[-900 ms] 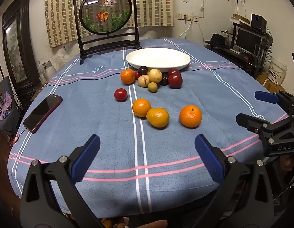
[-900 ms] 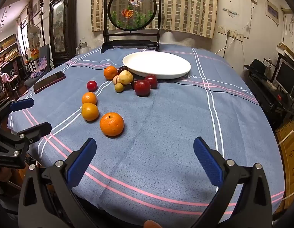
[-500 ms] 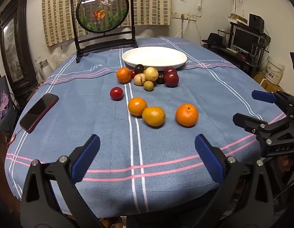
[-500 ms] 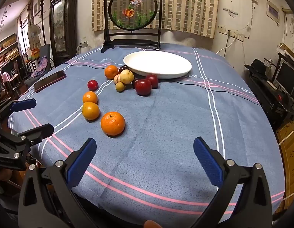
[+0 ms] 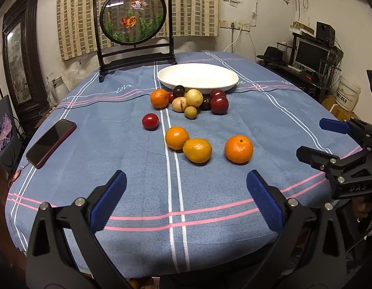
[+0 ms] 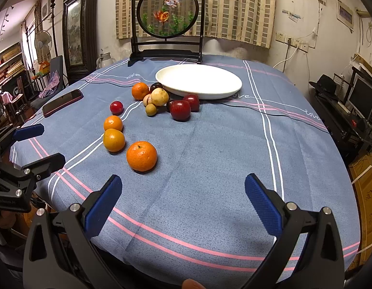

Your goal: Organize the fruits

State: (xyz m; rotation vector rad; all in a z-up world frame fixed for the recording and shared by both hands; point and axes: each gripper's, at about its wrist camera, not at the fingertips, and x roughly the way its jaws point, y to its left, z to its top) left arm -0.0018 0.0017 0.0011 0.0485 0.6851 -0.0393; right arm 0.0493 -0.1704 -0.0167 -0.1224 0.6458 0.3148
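An empty white plate [image 5: 198, 78] [image 6: 198, 82] sits at the far middle of the blue tablecloth. A cluster of red, dark and yellow fruits [image 5: 193, 101] [image 6: 166, 101] lies just in front of it. Nearer lie a small red fruit [image 5: 150, 121], two oranges [image 5: 176, 137] [image 5: 239, 148] and a yellow-orange fruit [image 5: 197, 150]. My left gripper [image 5: 186, 192] is open and empty above the table's near edge. My right gripper [image 6: 183, 192] is open and empty, with the nearest orange [image 6: 141, 156] just ahead of its left finger.
A dark phone [image 5: 51, 141] [image 6: 63, 102] lies at the table's left edge. A framed round goldfish screen [image 5: 134, 27] [image 6: 168, 16] stands at the back. The right gripper shows at the right of the left wrist view [image 5: 330, 142]. A desk with a monitor [image 5: 311, 55] stands at the right.
Both grippers have stayed open. The left wrist view has shifted slightly, with the fruits sliding a little left and then back; the right gripper has edged slightly forward. No fruit has moved.
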